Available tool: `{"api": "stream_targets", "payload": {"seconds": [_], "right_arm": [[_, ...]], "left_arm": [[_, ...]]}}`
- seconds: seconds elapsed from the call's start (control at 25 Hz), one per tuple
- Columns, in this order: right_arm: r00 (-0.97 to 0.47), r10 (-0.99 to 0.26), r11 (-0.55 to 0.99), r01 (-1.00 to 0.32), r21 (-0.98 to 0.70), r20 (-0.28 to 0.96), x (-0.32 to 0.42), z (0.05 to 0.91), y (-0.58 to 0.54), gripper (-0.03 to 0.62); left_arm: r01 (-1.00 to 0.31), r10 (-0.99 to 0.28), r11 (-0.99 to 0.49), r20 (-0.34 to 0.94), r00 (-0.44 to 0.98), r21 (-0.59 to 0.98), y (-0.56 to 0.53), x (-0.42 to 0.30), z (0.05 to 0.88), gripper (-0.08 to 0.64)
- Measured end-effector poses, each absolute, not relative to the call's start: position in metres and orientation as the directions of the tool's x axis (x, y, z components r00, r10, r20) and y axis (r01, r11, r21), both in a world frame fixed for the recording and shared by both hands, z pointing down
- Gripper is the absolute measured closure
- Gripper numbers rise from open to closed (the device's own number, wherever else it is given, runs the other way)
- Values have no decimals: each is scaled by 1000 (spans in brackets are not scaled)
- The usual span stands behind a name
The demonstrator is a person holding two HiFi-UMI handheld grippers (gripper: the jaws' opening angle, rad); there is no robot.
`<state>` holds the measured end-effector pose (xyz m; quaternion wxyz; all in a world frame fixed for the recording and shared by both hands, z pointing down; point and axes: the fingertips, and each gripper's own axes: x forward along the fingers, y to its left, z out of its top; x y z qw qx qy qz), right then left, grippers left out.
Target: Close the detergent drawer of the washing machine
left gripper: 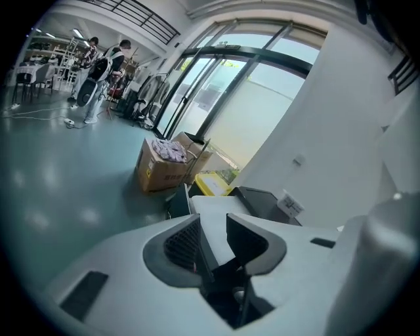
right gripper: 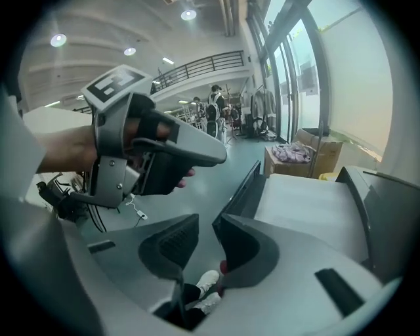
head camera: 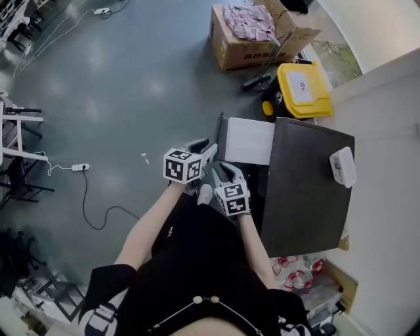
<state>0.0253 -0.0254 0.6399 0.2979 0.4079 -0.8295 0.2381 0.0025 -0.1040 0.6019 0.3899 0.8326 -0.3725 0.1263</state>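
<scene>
Washing machine [head camera: 305,190]: dark top, front face hidden from above. Cardboard box [head camera: 239,49] on the floor holds clothes [head camera: 248,20]. Detergent drawer [head camera: 249,141] juts out from the machine's front edge at one corner; its contents are unreadable. Both forearms reach forward, tilted down. Left tongs [head camera: 205,148] spread, empty, just beside the drawer front. Right tongs [head camera: 226,172] spread, empty.

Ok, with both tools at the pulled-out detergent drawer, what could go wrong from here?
The drawer stands far out of the washing machine; a push on one corner of its dark front could skew and jam it. The left tool and right tool are open, empty and close together, so they might knock each other. An open tool could also straddle the front's thin edge instead of pushing it.
</scene>
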Motion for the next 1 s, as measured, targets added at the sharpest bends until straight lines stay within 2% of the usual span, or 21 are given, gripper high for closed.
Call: {"api": "stream_targets", "payload": {"seconds": [0.16,0.4,0.64,1.0], "right_arm": [[-465,-488,554,-819,-151,739,22,664,-29,488],[-436,-484,524,-839,-148,759,16,673,-39,505],[-406,-469,507,-851,-137,784,16,676,-42,531],[-343,-471,428,-894,-129,813,18,681,-40,536]], "left_arm": [[-681,-432,-412,528,731,605,-105,11,625,437],[-651,-334,-407,559,759,641,-104,19,648,437],[-636,-290,-415,568,770,651,-104,22,659,437],[-600,-247,-423,551,797,679,-104,23,667,437]]}}
